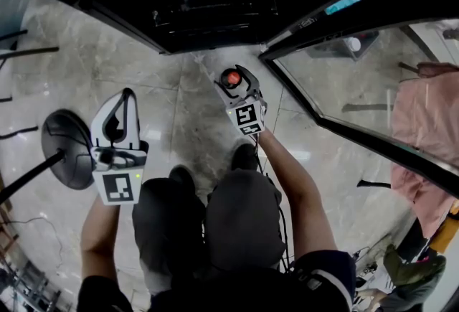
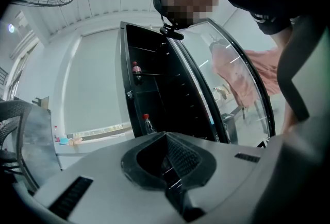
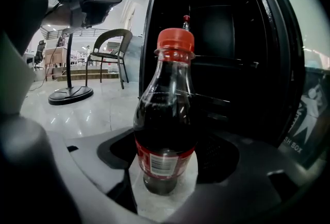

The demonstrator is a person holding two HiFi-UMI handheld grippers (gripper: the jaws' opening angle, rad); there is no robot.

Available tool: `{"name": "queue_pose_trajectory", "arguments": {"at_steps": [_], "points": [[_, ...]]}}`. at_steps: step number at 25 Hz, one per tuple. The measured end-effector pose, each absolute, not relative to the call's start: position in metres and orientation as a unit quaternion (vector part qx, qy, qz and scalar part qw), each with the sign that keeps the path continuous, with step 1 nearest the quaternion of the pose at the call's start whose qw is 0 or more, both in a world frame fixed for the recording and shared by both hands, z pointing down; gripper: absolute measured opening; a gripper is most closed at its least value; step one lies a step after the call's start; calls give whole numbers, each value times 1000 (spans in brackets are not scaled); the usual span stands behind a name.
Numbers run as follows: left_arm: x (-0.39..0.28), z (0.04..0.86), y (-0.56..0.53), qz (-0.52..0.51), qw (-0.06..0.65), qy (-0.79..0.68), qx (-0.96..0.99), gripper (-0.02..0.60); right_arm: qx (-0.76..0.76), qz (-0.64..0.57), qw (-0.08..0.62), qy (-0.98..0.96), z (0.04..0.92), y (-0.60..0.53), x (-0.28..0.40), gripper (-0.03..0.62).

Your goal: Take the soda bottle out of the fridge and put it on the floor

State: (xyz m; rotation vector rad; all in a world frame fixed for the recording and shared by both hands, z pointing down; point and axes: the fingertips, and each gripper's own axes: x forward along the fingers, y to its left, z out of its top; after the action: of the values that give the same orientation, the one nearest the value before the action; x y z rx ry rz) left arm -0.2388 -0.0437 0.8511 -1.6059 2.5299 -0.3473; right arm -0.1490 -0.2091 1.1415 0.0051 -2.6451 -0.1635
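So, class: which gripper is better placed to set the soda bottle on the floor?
Right: the right gripper grips the soda bottle upright, low by the floor. The left gripper is shut and empty.

Pale glossy marble floor (image 1: 179, 106). On it:
- soda bottle (image 3: 166, 115), upright, base on the floor, centre of right gripper view
- round dark fan base (image 1: 66, 148), left in head view
- chair (image 3: 109, 50), upper left in right gripper view
- black fridge (image 1: 215, 13), top of head view
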Motion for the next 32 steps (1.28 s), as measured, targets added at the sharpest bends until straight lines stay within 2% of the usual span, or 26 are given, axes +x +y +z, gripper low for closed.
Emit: {"name": "queue_pose_trajectory", "arguments": {"at_steps": [20,32], "points": [[-237,852,-45,-121,69,837,-530,23,-6,-47,219,-975,1128,-206,-135,360],[-239,843,-45,-127,71,835,-530,23,-15,-41,203,-978,1088,-197,-116,359]]}}
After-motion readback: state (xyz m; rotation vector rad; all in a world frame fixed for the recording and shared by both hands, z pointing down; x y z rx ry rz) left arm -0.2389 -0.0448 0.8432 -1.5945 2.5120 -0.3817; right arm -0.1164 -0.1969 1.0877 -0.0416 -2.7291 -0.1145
